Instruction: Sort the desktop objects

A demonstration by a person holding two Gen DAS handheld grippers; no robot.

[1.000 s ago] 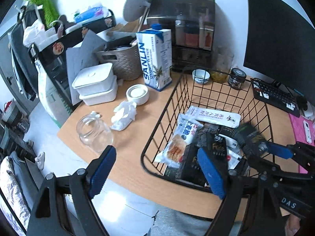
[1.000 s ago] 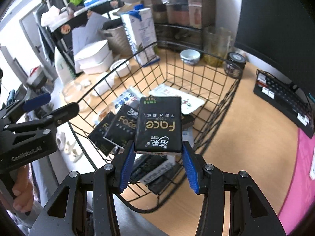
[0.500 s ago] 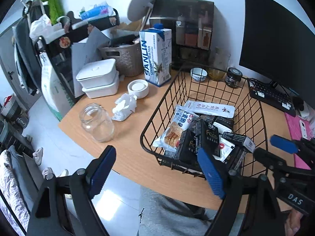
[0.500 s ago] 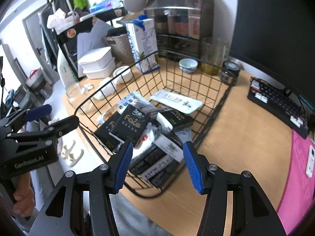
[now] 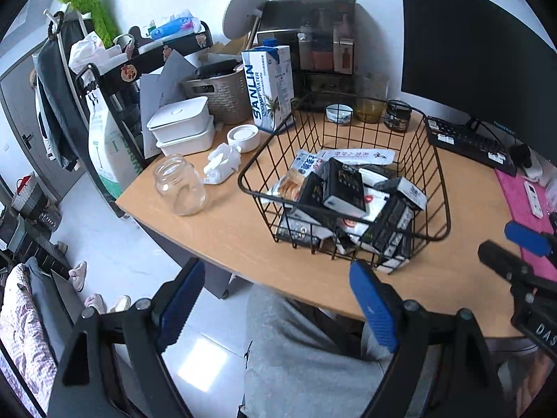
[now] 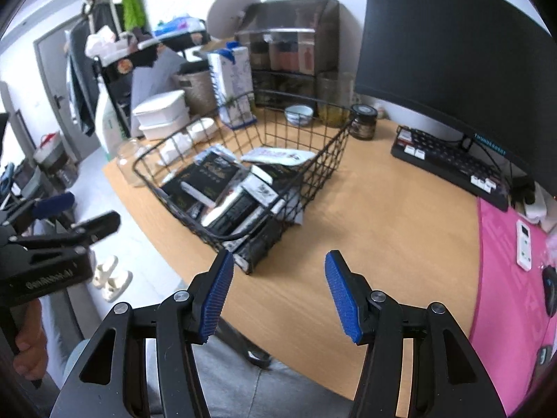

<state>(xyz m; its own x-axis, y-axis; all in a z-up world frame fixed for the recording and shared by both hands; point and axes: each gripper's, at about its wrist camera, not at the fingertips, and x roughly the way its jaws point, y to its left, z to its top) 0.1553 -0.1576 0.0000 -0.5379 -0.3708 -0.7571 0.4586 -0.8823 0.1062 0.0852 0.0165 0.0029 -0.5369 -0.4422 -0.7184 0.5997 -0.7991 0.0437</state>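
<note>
the lower packets in my wire basket (image 5: 439, 188) are buried under the black tissue pack (image 5: 343, 185) and the others, so i can't tell how many lie there. print on the white sachet (image 5: 358, 156) is too small to read. my right view is motion-blurred: the carton (image 6: 231, 80) lettering smears. the monitor (image 5: 477, 52) runs off the frame edge in both views. my right gripper (image 5: 522, 254) is cut off at the left view's edge.
</note>
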